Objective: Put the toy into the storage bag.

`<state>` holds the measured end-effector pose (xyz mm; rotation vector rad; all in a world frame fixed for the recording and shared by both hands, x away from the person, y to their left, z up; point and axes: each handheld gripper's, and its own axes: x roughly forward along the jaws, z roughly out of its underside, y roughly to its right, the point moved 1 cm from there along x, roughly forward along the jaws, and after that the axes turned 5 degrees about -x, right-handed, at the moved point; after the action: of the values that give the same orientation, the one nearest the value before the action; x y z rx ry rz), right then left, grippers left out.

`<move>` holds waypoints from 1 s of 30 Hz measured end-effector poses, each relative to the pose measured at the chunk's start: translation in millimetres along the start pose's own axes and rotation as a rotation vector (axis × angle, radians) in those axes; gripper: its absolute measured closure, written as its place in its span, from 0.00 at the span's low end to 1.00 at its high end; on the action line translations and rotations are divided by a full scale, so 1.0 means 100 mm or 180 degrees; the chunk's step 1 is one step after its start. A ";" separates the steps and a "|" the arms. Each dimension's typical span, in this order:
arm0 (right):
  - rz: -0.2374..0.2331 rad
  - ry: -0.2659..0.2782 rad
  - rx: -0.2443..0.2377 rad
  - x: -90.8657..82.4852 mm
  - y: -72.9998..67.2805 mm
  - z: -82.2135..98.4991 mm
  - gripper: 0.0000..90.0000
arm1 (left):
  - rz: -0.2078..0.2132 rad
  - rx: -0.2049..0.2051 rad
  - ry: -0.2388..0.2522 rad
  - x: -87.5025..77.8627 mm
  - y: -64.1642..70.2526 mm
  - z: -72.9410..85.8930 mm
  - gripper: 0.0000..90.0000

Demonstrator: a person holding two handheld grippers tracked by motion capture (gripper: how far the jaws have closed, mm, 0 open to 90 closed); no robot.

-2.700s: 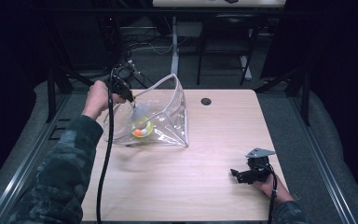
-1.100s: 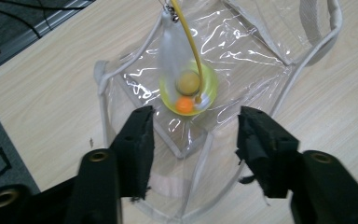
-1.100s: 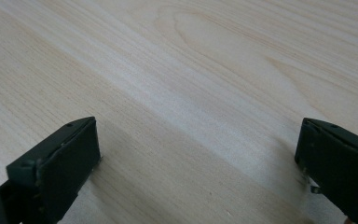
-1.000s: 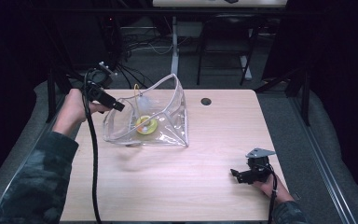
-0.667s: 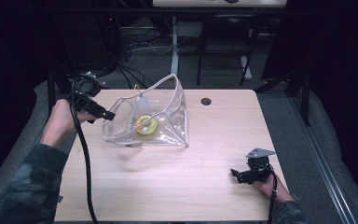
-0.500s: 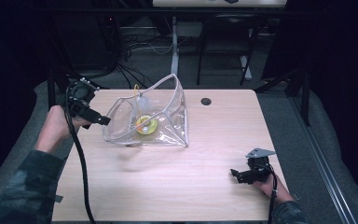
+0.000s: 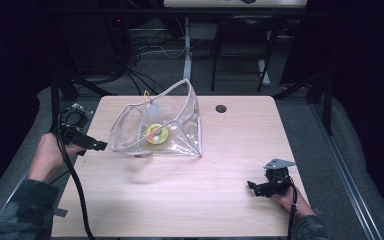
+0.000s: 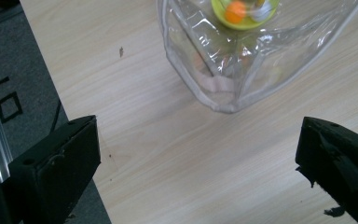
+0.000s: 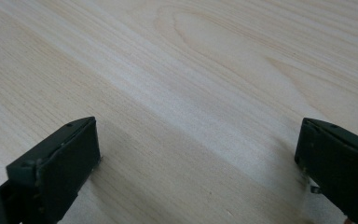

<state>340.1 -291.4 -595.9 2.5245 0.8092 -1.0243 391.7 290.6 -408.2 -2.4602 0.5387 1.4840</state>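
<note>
A clear plastic bag (image 7: 157,122) stands open on the wooden table (image 7: 220,200), left of the middle. Inside it lies a yellow-green round toy (image 7: 156,134) with an orange part. In the left gripper view the bag's corner (image 8: 223,79) and the toy (image 8: 244,10) sit ahead of the jaws. My left gripper (image 7: 99,146) is open at the table's left edge, a short way left of the bag and apart from it. My right gripper (image 7: 250,186) rests low on the table at the front right, open, with bare wood (image 9: 200,112) between its jaws.
A dark round hole (image 7: 221,108) marks the table behind the bag at the right. Grey floor (image 8: 23,93) lies just past the table's left edge. Chair and desk legs (image 7: 215,60) with cables stand behind the table.
My left gripper has let go of the bag and drawn back leftward to the table's edge. The bag has settled slightly. The right gripper has stayed put.
</note>
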 end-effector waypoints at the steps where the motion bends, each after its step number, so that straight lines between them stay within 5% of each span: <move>1: 0.0004 -0.0003 -0.0002 0.00 0.00 0.00 0.00 | 0.0008 -0.0017 0.0005 0.02 -0.01 0.03 0.00; 16: 0.0007 -0.0004 -0.0002 0.00 0.00 0.00 0.00 | 0.0044 -0.0188 -0.0085 0.40 -0.06 0.45 0.00; 20: -0.0001 0.0002 0.0002 0.00 0.00 0.00 0.00 | 0.0156 -0.0320 -0.0056 0.56 -0.06 0.61 0.00; 30: 0.0000 0.0004 0.0004 0.00 0.00 0.00 0.00 | 0.0161 -0.0445 0.0037 0.77 -0.03 0.83 0.00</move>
<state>340.1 -291.3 -596.0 2.5265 0.8093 -1.0237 359.0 309.0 -514.9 -2.5801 0.5196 1.5781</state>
